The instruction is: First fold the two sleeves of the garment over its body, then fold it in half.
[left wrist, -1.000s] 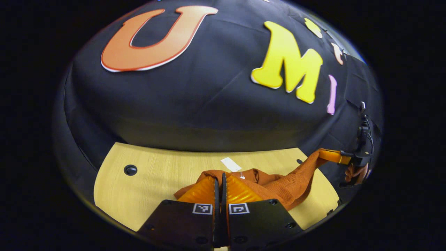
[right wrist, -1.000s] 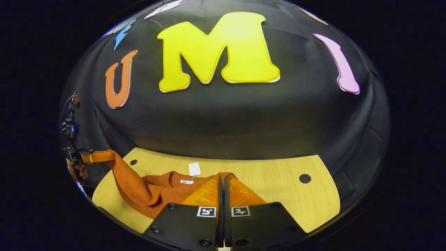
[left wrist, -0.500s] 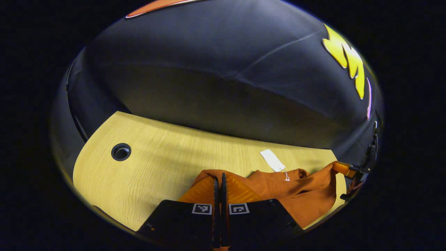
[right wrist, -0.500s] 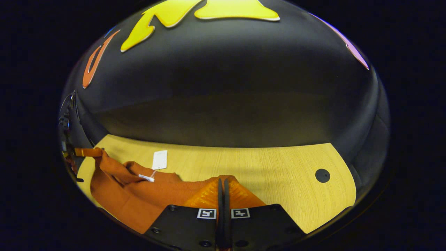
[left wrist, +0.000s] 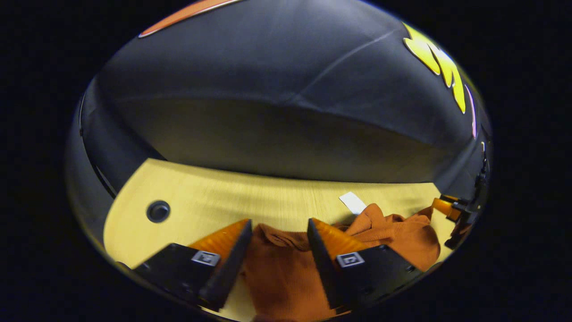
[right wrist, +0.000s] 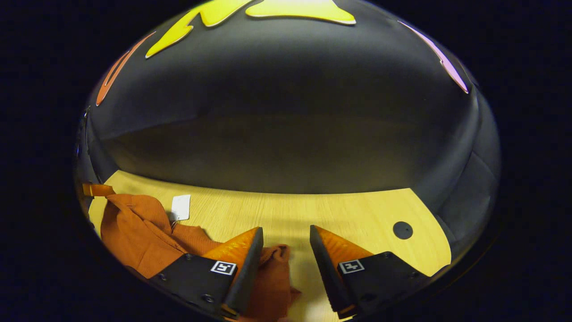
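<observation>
- Tongs first: we see the left tongs (left wrist: pixel 277 232) and right tongs (right wrist: pixel 286 239) both spread wide, gripping nothing.
- Garment (left wrist: pixel 277 277) lies bunched on the counter (left wrist: pixel 201 201) — white tag (right wrist: pixel 181 207) beside it.
- We judge the folding unfinished — sleeves indistinguishable.

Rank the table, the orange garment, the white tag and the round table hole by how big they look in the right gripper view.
1. table
2. orange garment
3. white tag and round table hole look alike, so unranked.

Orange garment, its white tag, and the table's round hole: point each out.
Orange garment (left wrist: pixel 277 273), left gripper view, the cloth between the open fingers.
White tag (right wrist: pixel 181 207), right gripper view, its middle.
Round hole (right wrist: pixel 402 230), right gripper view, its centre.
</observation>
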